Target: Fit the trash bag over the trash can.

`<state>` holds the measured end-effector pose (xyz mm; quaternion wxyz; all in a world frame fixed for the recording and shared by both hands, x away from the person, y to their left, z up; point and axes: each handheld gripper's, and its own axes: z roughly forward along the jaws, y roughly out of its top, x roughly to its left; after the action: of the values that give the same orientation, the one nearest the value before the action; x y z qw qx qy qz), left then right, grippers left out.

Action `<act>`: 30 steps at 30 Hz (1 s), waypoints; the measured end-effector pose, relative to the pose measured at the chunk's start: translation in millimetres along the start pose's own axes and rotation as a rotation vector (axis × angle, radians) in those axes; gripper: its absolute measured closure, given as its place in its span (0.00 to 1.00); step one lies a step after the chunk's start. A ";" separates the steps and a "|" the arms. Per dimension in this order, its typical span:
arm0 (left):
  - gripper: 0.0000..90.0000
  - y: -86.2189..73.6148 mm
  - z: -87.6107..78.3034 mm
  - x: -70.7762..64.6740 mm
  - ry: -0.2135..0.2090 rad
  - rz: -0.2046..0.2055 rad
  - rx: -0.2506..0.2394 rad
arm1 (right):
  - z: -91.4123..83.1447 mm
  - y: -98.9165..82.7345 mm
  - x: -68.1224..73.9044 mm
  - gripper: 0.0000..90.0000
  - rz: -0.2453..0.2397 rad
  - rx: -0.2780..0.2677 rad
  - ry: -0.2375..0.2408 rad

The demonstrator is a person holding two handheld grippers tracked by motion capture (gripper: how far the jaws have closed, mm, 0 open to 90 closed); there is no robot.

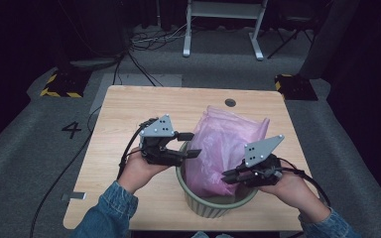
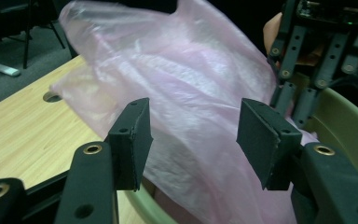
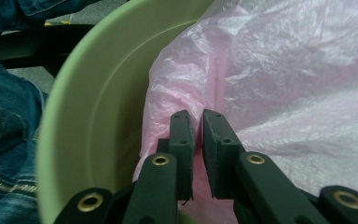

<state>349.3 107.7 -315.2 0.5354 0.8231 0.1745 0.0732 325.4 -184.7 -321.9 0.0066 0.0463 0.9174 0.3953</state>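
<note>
A crumpled pink plastic bag (image 1: 223,139) stands in a pale green round bin (image 1: 213,208) at the near middle of the wooden table (image 1: 129,109). My right gripper (image 1: 224,174) reaches in over the bin's right rim. In the right gripper view its jaws (image 3: 199,140) are pinched on a thin fold of the bag (image 3: 298,84), just inside the bin wall (image 3: 93,102). My left gripper (image 1: 194,144) hovers at the bin's left rim. Its jaws (image 2: 193,140) stand wide apart with the bag (image 2: 186,70) beyond them, untouched.
A round cable hole (image 1: 230,102) sits near the table's far edge. A white desk frame (image 1: 223,25) and loose cables lie on the grey floor behind. Yellow-and-black bases (image 1: 59,84) flank the table's far corners. A denim sleeve (image 3: 4,126) is close to the bin.
</note>
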 end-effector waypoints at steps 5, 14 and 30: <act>0.49 -1.0 10.7 7.9 0.035 -0.030 0.033 | 3.5 -0.8 4.6 0.90 0.003 0.002 0.008; 0.72 2.2 20.2 14.4 0.018 -0.052 0.040 | 6.5 -0.4 1.1 0.89 -0.006 0.002 0.017; 1.00 -0.7 10.1 -50.3 -0.082 0.204 0.026 | -65.5 -16.0 -18.2 0.53 0.191 -0.272 -0.292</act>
<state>305.6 80.9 -316.7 0.5213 0.8457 0.0684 0.0914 339.1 -244.7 -288.9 0.1079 0.1884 0.8363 0.5034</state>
